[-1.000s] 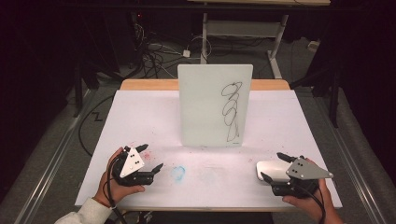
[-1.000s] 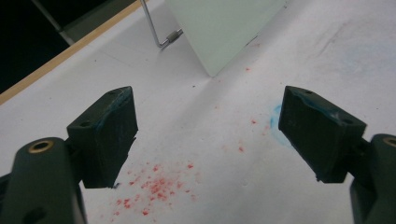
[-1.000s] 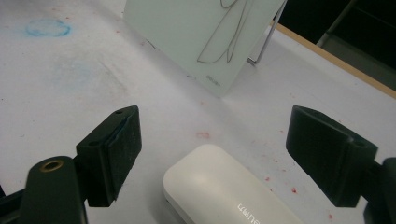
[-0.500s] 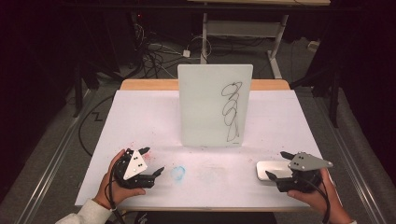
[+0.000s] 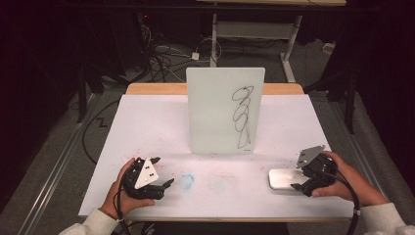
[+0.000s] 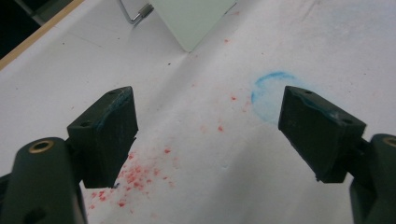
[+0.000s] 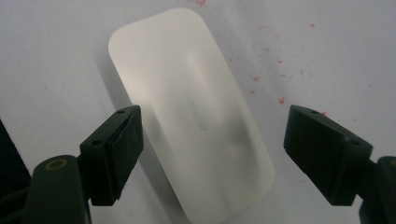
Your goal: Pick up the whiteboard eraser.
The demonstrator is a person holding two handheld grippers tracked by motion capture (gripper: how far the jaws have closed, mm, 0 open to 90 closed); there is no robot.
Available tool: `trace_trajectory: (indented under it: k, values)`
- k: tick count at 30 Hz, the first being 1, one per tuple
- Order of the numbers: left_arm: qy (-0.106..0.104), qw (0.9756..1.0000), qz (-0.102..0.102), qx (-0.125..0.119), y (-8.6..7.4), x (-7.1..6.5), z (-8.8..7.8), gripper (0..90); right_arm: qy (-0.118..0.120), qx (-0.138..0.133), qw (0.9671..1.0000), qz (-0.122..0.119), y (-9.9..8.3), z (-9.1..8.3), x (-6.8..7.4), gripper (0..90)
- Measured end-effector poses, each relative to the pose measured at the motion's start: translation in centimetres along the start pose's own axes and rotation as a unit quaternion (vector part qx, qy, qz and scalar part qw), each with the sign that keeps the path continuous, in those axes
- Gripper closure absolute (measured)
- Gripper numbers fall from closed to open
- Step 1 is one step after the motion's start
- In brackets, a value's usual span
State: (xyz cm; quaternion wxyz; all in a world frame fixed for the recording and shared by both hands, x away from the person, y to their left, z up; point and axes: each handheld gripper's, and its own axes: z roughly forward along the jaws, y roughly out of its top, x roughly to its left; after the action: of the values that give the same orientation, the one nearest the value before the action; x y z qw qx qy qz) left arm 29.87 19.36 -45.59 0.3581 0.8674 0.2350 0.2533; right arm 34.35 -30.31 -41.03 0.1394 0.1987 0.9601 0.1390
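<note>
- Table (image 5: 147, 127): my white work surface; the whiteboard (image 5: 215, 110) stands upright at its centre.
- Eraser (image 5: 284, 178): white block lying flat at the table's right, between my right jaws.
- Right gripper (image 7: 212, 154): jaws have just been closing, pads apart from the eraser.
- Left gripper (image 6: 208, 135): jaws wide, holding nothing.

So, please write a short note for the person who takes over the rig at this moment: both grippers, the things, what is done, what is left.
Left hand-held gripper: open, holds nothing, low over the table near a blue smudge.
Right hand-held gripper: jaws have just been closing, not yet pressing; the white eraser lies flat between them, closer to one jaw.
Whiteboard: stands upright mid-table, black scribble on it.
Done: the right gripper is lined up around the eraser.
Left: probably close on it, lift it, wipe off the scribble.
</note>
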Motion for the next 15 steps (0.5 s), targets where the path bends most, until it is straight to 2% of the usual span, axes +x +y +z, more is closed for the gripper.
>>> trace_trajectory:
  k: [1,2,3,4,6,8,9,10,12,13,15]
  values:
    - [-0.002,1.0,0.001,0.002,0.0,0.0,0.1,19.0,0.003,0.006,0.9998,-0.019,0.2,0.2,-0.2,20.8]
    - [-0.003,1.0,0.003,0.004,0.0,0.0,0.1,19.0,0.003,0.006,0.9998,-0.019,0.2,0.2,-0.2,20.8]
    - [-0.003,1.0,0.004,0.006,0.0,-0.1,0.2,19.2,0.009,0.018,0.9996,-0.02,0.3,0.4,-0.3,21.0]
    - [-0.003,0.9999,0.006,0.008,0.0,-0.1,0.3,20.7,0.016,0.032,0.998,-0.052,0.7,0.9,-0.7,19.7]
    - [-0.001,0.9999,0.01,0.007,0.0,-0.1,0.3,20.7,0.026,0.037,0.9975,-0.055,0.9,1.0,-0.7,19.6]
    - [-0.003,0.9999,0.011,0.008,0.0,-0.1,0.4,20.7,0.045,0.049,0.9946,-0.08,1.5,1.4,-0.7,23.8]
    - [-0.003,0.9999,0.011,0.009,0.0,-0.1,0.4,20.7,0.045,0.049,0.9946,-0.08,1.5,1.4,-0.7,23.8]
    - [-0.004,0.9999,0.012,0.009,0.0,-0.1,0.4,20.7,0.048,0.062,0.9911,-0.108,1.9,1.8,-0.6,24.9]
    - [-0.005,0.9999,0.014,0.008,0.0,-0.2,0.4,20.7,0.054,0.082,0.99,-0.102,2.2,2.4,-0.6,24.7]
    - [-0.005,0.9999,0.013,0.007,0.0,-0.2,0.4,20.7,0.058,0.083,0.9881,-0.115,2.3,2.7,-0.7,24.8]
    - [-0.008,0.9999,0.013,0.007,0.0,-0.2,0.4,20.7,0.062,0.091,0.9877,-0.112,2.4,3.1,-0.6,25.1]
